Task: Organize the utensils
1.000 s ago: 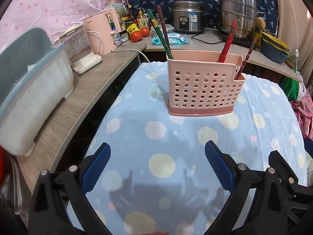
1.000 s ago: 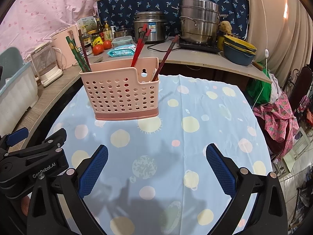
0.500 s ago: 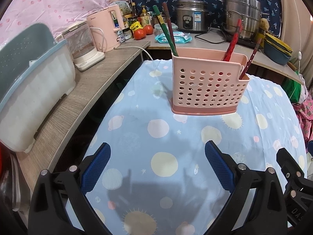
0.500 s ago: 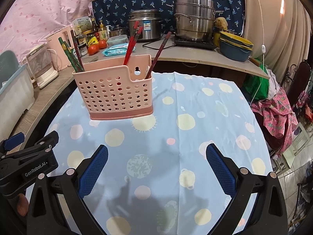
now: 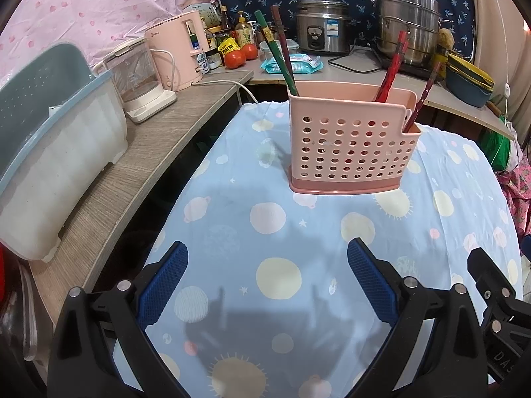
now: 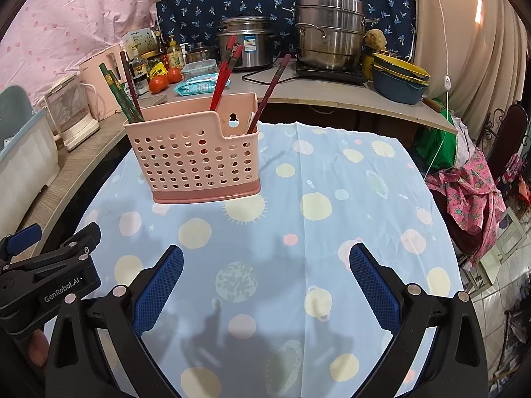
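Left wrist view: the left gripper (image 5: pixel 267 283) hangs above the near part of the table with its two blue-padded fingers (image 5: pixel 162 285) spread wide and nothing between them. Beyond it, toward the far middle of the pale blue tablecloth printed with suns and planets (image 5: pixel 232 219), stands the pink perforated plastic utensil holder (image 5: pixel 348 152), upright, well apart from the gripper. A green chopstick pair (image 5: pixel 275 56) leans out of its far left corner, red chopsticks (image 5: pixel 391 66) stand right of centre, and a dark red chopstick (image 5: pixel 426 89) leans in the lower right compartment. To the left, on a grey wooden counter (image 5: pixel 132 179), sit a white plastic bin with a blue-grey lid (image 5: pixel 53 159), a clear glass kettle on a white base (image 5: pixel 136 76) and a pink electric kettle (image 5: pixel 179 53). Part of the right gripper shows at the near right edge.

Right wrist view: the right gripper (image 6: pixel 265 285) is likewise parted wide and empty over the near tablecloth. The holder sits far left of it, not touched. On the far counter are two red tomatoes (image 6: pixel 166 79), a steel rice cooker (image 6: pixel 247 43), a stacked stainless steamer pot (image 6: pixel 328 33) and stacked blue and yellow bowls (image 6: pixel 398 79). A pink patterned cloth (image 6: pixel 471 195) lies at the right. The left gripper's black body appears at the near left.
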{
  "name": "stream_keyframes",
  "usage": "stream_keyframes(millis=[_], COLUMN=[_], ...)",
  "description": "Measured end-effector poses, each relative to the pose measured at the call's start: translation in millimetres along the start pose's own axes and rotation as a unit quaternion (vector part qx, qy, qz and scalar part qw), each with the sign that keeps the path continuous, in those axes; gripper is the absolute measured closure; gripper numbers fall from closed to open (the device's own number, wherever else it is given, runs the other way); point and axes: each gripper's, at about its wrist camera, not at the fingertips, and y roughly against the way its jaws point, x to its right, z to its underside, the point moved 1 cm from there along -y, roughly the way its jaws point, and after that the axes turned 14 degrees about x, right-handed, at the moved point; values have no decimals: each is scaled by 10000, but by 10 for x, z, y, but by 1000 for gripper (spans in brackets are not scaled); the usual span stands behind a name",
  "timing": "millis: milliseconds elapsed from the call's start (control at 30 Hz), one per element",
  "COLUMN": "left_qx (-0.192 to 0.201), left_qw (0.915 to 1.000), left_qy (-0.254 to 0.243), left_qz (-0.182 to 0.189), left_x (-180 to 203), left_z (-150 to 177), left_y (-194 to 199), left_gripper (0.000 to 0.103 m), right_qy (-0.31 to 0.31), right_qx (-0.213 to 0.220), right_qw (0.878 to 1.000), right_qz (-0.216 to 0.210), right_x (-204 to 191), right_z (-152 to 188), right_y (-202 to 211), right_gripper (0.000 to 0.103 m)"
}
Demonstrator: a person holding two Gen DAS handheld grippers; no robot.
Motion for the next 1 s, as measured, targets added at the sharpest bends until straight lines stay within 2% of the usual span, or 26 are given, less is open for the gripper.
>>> stream_keyframes(millis=[1000], left_qx=[-35], left_qw=[10000], left_qy=[-77], left_qz=[-7], left_x=[-8], left_z=[24], left_y=[-49], left_gripper=[10], right_qy=[-40], right_qx=[-16], right_qw=[9999], right_qz=[135], right_x=[99], right_z=[7], right_y=[-66], right_gripper=[6])
